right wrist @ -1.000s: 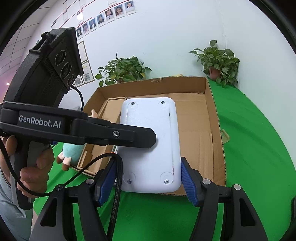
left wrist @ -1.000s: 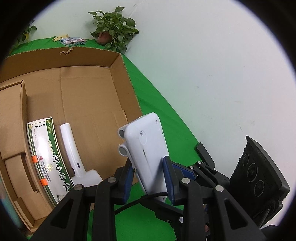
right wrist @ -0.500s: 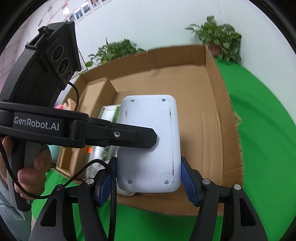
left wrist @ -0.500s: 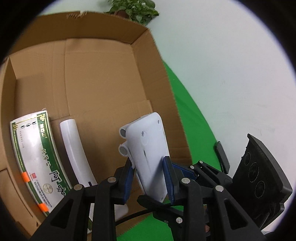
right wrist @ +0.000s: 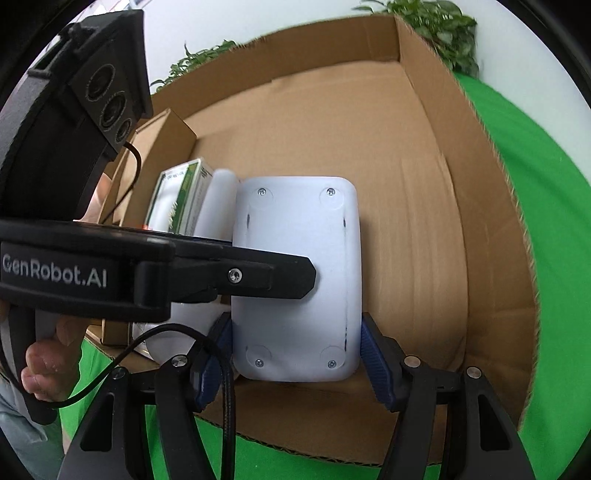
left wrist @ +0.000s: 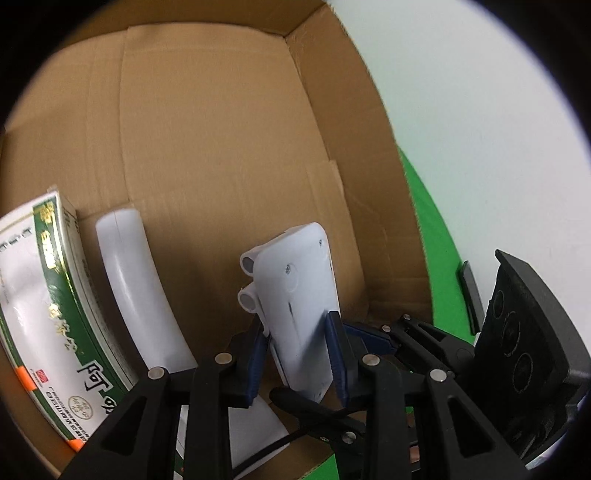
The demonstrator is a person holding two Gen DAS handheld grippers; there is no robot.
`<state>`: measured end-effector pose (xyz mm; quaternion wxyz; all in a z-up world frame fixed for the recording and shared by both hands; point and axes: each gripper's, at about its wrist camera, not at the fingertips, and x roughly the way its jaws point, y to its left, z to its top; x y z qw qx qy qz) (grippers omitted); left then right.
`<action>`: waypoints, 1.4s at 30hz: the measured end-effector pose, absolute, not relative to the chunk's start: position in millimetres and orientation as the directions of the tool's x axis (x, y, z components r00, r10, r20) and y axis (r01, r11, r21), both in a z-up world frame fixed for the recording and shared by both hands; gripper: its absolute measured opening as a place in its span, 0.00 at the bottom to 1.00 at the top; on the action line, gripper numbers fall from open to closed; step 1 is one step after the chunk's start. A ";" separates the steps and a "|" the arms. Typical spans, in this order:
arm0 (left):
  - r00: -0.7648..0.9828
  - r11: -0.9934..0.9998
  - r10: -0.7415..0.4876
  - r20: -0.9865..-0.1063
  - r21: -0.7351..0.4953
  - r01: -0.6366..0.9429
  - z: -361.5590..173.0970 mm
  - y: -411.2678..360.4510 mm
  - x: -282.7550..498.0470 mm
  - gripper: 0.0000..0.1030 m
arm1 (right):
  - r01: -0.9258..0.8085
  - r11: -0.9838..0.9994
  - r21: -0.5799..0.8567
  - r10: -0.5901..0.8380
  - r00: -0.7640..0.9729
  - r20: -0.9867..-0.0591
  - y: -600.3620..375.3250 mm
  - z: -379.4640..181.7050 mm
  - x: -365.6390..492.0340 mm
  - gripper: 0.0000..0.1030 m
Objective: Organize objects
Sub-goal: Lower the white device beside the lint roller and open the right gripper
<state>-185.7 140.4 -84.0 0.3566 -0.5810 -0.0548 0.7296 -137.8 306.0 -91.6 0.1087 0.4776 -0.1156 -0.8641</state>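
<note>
A flat white plastic device with screws at its corners hangs inside the open cardboard box. My left gripper is shut on its thin sides; the device shows edge-on there. My right gripper has its blue pads at both long edges of the device's near end, shut on it. The left gripper's arm crosses in front of the device. The device is just above the box floor.
A green and white carton and a curved white handle-shaped object lie at the box's left side. A cardboard insert stands at the left wall. Green cloth surrounds the box. Plants stand behind it.
Both grippers have carried the white device forward and down, from above the box's near edge into the box beside the white handle. Both grips are unchanged.
</note>
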 end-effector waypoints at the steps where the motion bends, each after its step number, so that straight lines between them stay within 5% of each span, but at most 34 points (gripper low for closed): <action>1: -0.067 -0.738 0.586 -0.808 -0.498 -0.455 -85.5 140.0 -185.3 0.29 | 0.075 -0.950 0.303 -0.297 -0.515 -0.804 305.8 -93.6 -138.1 0.61; 11: -0.089 -0.766 0.549 -0.831 -0.457 -0.453 -89.7 134.9 -173.9 0.23 | 0.129 -0.949 0.286 -0.312 -0.497 -0.810 298.6 -92.0 -135.9 0.62; 16: -0.086 -0.771 0.543 -0.836 -0.454 -0.447 -91.5 135.3 -174.4 0.23 | 0.188 -0.942 0.279 -0.336 -0.492 -0.803 291.9 -85.5 -128.4 0.44; 25: -0.103 -0.801 0.512 -0.852 -0.431 -0.416 -84.8 124.7 -172.9 0.26 | 0.197 -0.944 0.265 -0.329 -0.487 -0.809 284.3 -85.8 -123.9 0.46; 28: -0.119 -0.807 0.507 -0.854 -0.422 -0.412 -78.0 122.1 -173.5 0.29 | 0.184 -0.951 0.247 -0.307 -0.511 -0.803 285.0 -88.0 -114.8 0.55; 33: -0.205 -0.811 0.514 -0.833 -0.394 -0.433 -51.9 108.1 -161.4 0.37 | 0.171 -0.946 0.274 -0.322 -0.554 -0.768 290.5 -71.4 -96.8 1.00; 38: -0.367 -0.822 0.524 -0.769 -0.344 -0.454 -17.0 82.9 -133.1 0.51 | 0.217 -0.932 0.289 -0.362 -0.555 -0.749 282.5 -59.7 -77.5 0.99; 42: -0.439 -0.828 0.531 -0.725 -0.333 -0.452 -2.1 53.5 -104.3 0.51 | 0.274 -0.933 0.233 -0.353 -0.579 -0.735 273.7 -45.0 -55.1 0.99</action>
